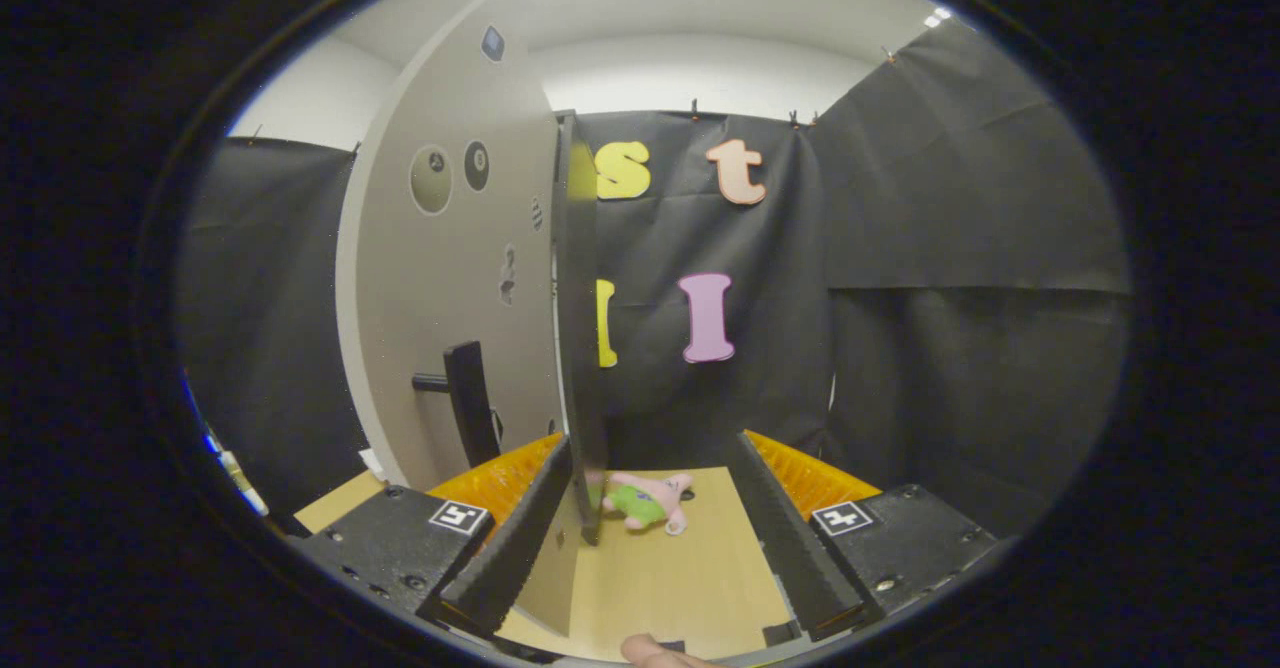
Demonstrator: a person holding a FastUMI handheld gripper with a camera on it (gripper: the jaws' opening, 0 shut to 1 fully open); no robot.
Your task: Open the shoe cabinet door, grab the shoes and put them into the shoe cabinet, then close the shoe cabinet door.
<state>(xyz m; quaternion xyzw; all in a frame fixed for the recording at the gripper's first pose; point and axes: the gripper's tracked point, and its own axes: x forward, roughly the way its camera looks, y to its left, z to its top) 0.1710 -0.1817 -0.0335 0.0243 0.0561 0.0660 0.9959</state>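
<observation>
Fingers of the gripper stand spread and empty around the free edge of the stiff, light-looking cabinet door, whose black handle offers the surest hold, a soft pink toy lying on the table just ahead.

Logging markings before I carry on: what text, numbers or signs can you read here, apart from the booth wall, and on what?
Round stickers on the cabinet door: too small to read.
Square markers on the gripper: patterns, no words.
The gripper is open, door edge between its fingers.
</observation>
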